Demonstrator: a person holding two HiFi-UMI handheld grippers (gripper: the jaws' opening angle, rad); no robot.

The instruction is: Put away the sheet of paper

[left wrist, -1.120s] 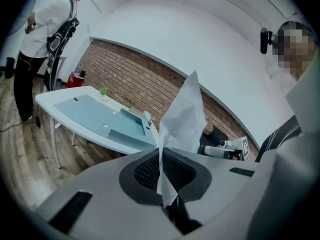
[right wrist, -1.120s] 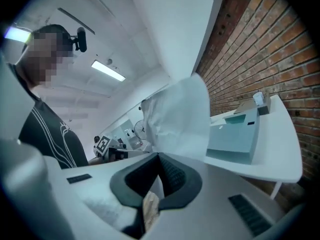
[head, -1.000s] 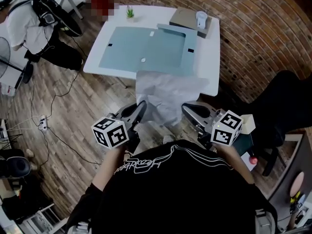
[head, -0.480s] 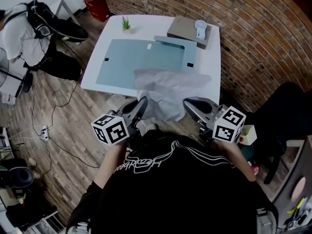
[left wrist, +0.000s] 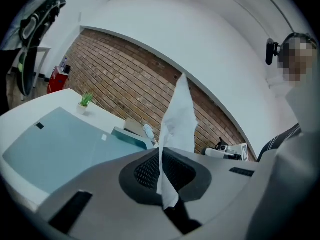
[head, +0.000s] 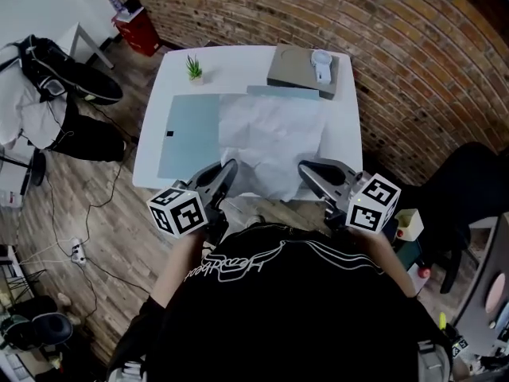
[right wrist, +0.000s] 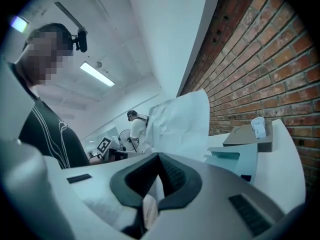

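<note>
A crinkled white sheet of paper [head: 274,138] is stretched out over the white table [head: 238,66], covering the right part of a pale blue mat [head: 191,134]. My left gripper [head: 227,169] is shut on the sheet's near left corner at the table's front edge. My right gripper [head: 306,172] is shut on the near right corner. In the left gripper view the sheet [left wrist: 177,119] rises as a thin strip out of the closed left gripper [left wrist: 162,174]. In the right gripper view the sheet [right wrist: 182,121] billows up from the closed right gripper [right wrist: 156,184].
At the table's back stand a flat grey box [head: 298,70] with a white cup [head: 320,60] on it and a small potted plant [head: 193,68]. A brick wall [head: 413,70] runs behind and to the right. A red bin [head: 137,29], bags and cables lie on the floor at left.
The sheet hung crumpled in front of the table; now it is spread flat over the tabletop. Both grippers have come forward to the table's front edge, still holding it.
</note>
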